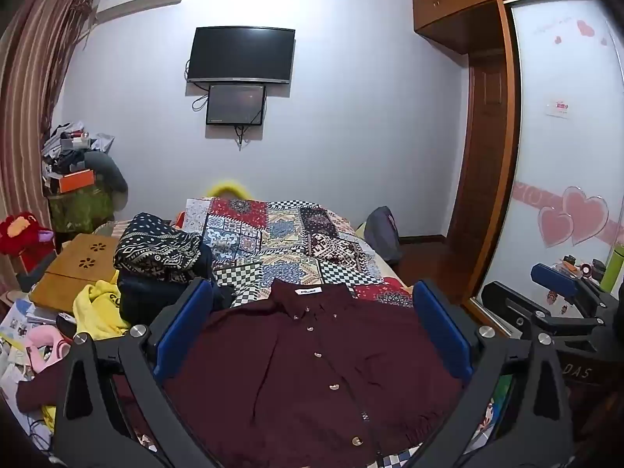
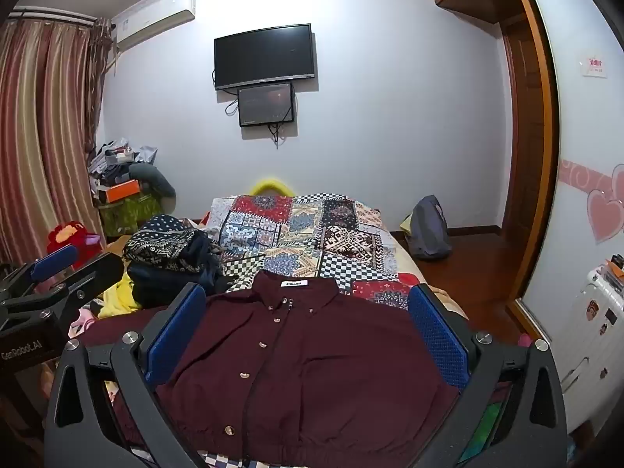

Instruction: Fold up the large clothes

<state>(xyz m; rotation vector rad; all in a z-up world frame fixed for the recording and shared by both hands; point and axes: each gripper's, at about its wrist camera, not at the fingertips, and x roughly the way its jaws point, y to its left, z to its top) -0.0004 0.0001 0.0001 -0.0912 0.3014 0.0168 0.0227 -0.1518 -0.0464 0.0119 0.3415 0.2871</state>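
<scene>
A dark maroon button-up shirt lies spread flat on the bed, collar and white label at the far end, buttons running toward me. My left gripper hovers over its near half, blue pads wide apart and open, with nothing pinched. My right gripper hangs the same way over the shirt, open and empty. Each gripper shows beside the other: the right gripper at the right edge of the left wrist view, the left gripper at the left edge of the right wrist view.
A patchwork quilt covers the bed beyond the shirt. Left of the shirt sit a pile of dark patterned clothes and a yellow garment. A backpack stands on the floor at right, near the wardrobe.
</scene>
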